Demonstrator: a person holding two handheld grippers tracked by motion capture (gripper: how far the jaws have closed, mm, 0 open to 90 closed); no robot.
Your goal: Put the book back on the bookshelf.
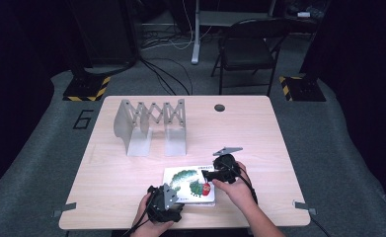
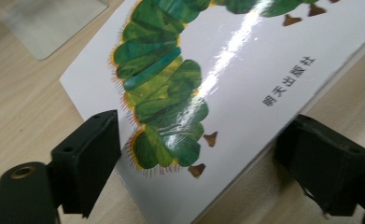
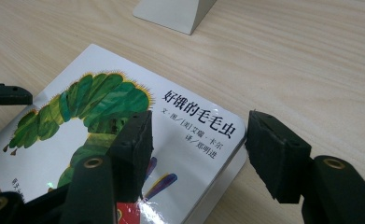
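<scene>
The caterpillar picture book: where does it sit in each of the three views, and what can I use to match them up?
High view: the caterpillar picture book lies flat near the table's front edge, between the left gripper and the right gripper.
Left gripper view: the book spans the centre and top, one corner between the jaws.
Right gripper view: the book lies at lower left.
Shared landmark: the green caterpillar on the cover.

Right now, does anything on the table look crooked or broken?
Nothing looks broken or spilled. The picture book lies flat on the table, turned a bit askew to its front edge. The left tool straddles one corner of it, the right tool another. The metal rack stands upright behind.
</scene>
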